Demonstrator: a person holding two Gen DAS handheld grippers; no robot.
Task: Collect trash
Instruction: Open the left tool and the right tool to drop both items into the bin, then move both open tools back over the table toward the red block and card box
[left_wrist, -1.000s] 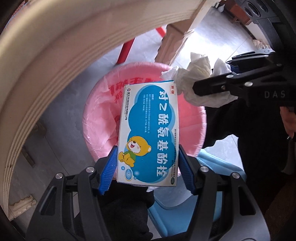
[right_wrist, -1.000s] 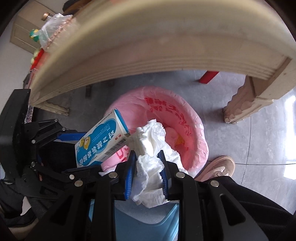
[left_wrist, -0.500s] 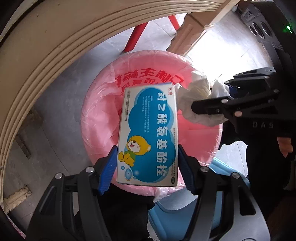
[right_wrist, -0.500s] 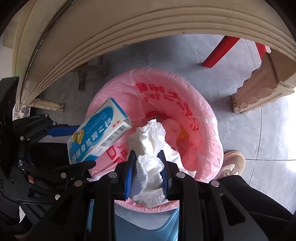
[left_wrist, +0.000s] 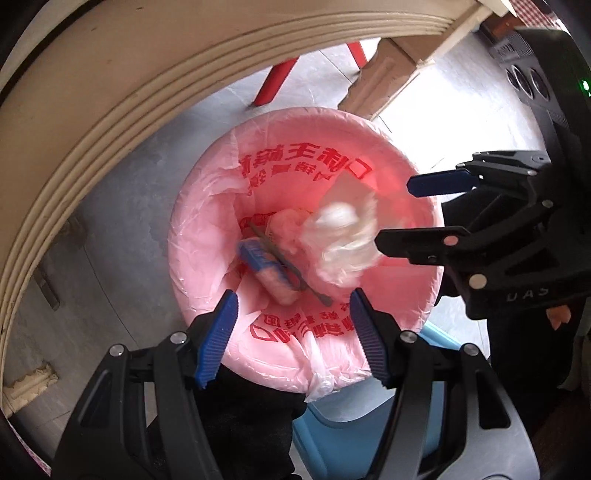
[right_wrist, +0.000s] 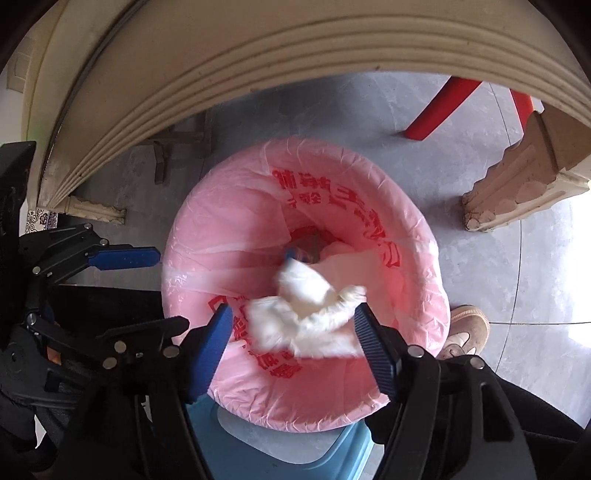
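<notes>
Both grippers hang over one pink-lined bin (left_wrist: 207, 206), red Chinese print on the liner too warped to read. Left gripper (left_wrist: 291, 325) is spread and empty, the blue box (left_wrist: 266, 269) lying blurred inside the bag. Right gripper (right_wrist: 291, 343) jaws are opening, one white tissue wad (right_wrist: 306, 314) dropping loose between them, over the bin

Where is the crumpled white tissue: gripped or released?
Released: the crumpled white tissue is blurred, dropping free between the right gripper's opening jaws above the pink-lined bin.
</notes>
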